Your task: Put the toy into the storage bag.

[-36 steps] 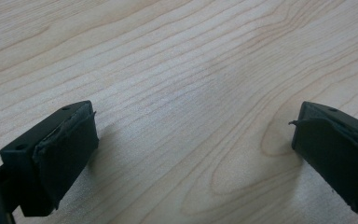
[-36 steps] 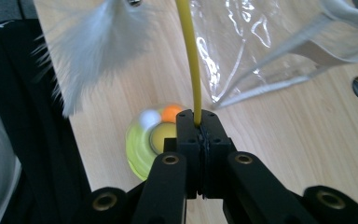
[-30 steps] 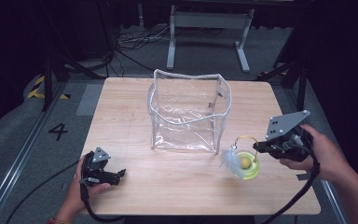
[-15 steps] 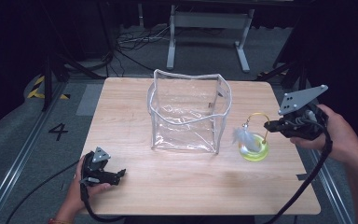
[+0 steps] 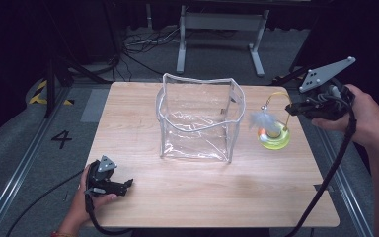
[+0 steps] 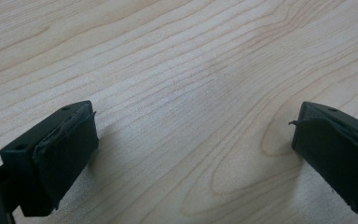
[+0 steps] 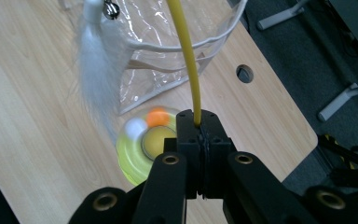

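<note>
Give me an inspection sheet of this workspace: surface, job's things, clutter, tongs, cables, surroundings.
Surface: pale wooden table, bare at the front.
Job's things: clear plastic bag stands open at the middle; yellow-green cat toy to its right, with a white feather on a yellow wire.
Clutter: nothing seen.
Tongs: left tongs open, low over the table near the front left corner; right tongs shut on the yellow wire, toy lifted.
Cables: one black cable trails from the right tongs; more lie on the floor behind.
Surroundings: grey floor marked 4, metal stand beyond the table.
</note>
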`<state>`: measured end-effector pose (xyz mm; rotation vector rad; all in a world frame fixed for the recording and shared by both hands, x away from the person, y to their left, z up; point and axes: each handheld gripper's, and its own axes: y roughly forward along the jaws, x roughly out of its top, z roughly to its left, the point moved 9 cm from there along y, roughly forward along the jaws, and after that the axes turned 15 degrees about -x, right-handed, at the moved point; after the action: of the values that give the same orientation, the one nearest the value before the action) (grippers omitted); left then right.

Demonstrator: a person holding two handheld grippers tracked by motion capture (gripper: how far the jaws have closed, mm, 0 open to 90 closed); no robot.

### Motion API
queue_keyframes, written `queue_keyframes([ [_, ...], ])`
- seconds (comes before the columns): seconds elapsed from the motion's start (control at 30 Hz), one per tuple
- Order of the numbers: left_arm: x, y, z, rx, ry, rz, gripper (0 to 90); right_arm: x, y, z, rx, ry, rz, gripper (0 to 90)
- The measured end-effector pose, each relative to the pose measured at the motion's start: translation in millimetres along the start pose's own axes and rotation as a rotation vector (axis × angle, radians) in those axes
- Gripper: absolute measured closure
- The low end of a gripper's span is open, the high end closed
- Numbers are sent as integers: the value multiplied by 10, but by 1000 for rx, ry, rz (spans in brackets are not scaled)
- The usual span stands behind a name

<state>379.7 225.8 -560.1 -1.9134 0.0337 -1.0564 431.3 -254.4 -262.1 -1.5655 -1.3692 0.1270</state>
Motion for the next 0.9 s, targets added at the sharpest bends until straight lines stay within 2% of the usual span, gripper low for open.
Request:
queue_keyframes([
  [0.07,2,2,0,-3,0,-2,4,12,6,-30,-8,4,5,890],
  [0.43,4,5,-1,-5,-1,-3,3,317,-112,-250,-39,1,-11,890],
  [0.6,4,5,-2,-4,-2,-3,3,466,-119,-329,-43,-12,2,890],
  [0.9,4,5,-2,-5,-2,-4,3,749,-113,-458,-58,-5,-5,889],
])
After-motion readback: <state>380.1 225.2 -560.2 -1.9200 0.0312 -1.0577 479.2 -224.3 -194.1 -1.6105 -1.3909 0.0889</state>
